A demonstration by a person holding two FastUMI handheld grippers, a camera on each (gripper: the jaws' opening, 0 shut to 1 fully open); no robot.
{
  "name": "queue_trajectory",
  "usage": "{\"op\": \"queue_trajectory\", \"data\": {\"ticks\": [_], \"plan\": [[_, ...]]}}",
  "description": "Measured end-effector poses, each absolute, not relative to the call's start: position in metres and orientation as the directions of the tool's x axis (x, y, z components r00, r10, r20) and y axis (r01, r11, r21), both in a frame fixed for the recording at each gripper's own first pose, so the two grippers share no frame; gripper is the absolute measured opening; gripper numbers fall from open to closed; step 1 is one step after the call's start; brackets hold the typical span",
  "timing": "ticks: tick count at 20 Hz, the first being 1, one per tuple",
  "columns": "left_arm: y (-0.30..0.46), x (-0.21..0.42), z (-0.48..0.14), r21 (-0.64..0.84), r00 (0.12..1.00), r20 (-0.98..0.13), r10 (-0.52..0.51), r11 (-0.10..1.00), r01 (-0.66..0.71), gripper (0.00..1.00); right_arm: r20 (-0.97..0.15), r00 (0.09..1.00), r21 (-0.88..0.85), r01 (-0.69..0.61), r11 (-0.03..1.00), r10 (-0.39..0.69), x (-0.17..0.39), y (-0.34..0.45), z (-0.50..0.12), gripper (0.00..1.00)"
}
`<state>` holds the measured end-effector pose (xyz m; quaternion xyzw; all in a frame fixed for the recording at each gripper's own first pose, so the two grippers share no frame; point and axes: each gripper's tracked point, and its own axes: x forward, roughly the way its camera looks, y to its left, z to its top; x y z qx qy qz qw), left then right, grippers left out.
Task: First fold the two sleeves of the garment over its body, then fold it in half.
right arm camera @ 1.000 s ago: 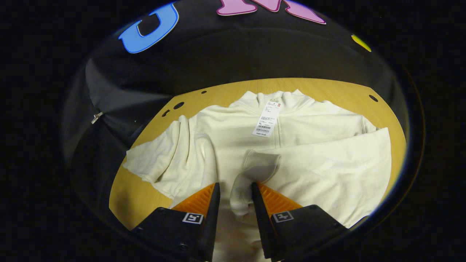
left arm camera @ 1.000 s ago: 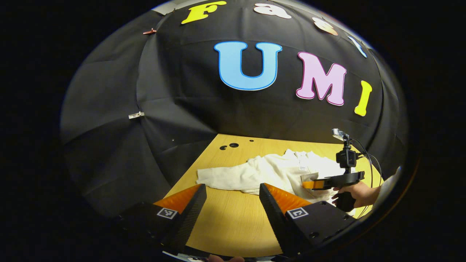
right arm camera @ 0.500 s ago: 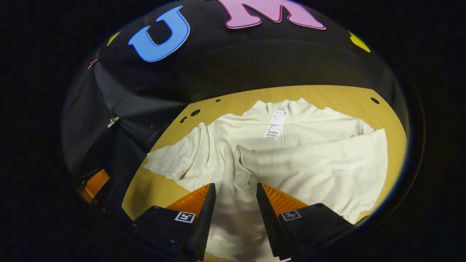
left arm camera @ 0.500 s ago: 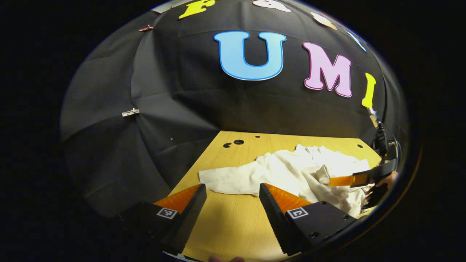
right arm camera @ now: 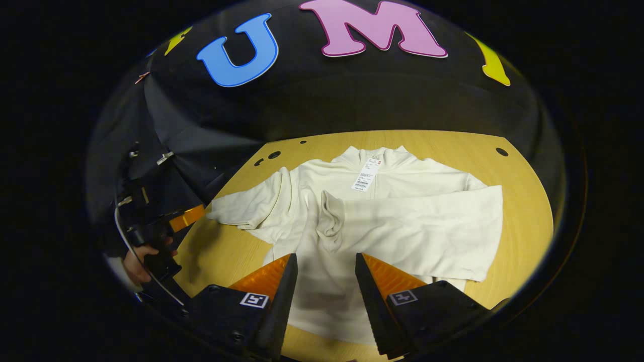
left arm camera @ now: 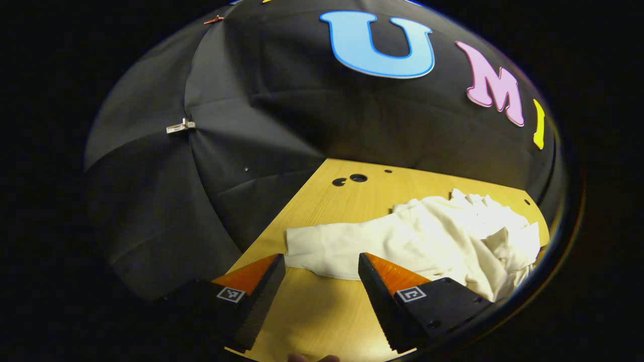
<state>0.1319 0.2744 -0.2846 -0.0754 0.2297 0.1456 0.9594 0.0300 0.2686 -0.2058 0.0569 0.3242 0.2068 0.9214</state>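
Your right tool (right arm camera: 324,281) hangs open over the near hem of the garment (right arm camera: 362,221), fingers spread with nothing between them. Your left tool (left arm camera: 322,281) is open too, held above bare worktop (left arm camera: 322,311) just short of the garment's left sleeve (left arm camera: 327,246); from the right gripper view you can see it (right arm camera: 187,217) off the worktop's left edge, with your hand (right arm camera: 143,259) on its handle.

The garment lies flat in the middle of the worktop (right arm camera: 523,211), collar (right arm camera: 375,153) toward the booth wall and hem toward you, so its long axis runs away from you. The right sleeve (right arm camera: 417,226) is folded across the body, running crosswise, with its cuff (right arm camera: 329,221) bunched near the centre, just ahead of your right tool. The left sleeve (right arm camera: 249,206) sticks out sideways toward the left tool, lying flat on the wood. A paper tag (right arm camera: 366,176) lies on the chest below the collar.

Beyond the garment the worktop has a few small round holes (right arm camera: 271,156) near its far left corner and one (right arm camera: 501,151) at the far right. A clip (left arm camera: 180,126) pins the wall cloth on the left.
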Motion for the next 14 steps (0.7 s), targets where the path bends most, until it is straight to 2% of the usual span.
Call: {"op": "queue_trajectory", "data": {"ticks": [9,14], "plan": [[0.313,0.167,-0.331,-0.003,0.778,-0.555,0.293,0.935,-0.354,0.93,-0.580,0.739,0.203,-0.277,0.939,0.343,-0.004,0.206,-0.191,0.71],[0.312,0.174,-0.346,-0.020,0.760,-0.598,0.256,0.943,-0.333,0.94,-0.578,0.752,0.212,-0.236,0.948,0.316,-0.006,0.185,-0.186,0.71]]}}
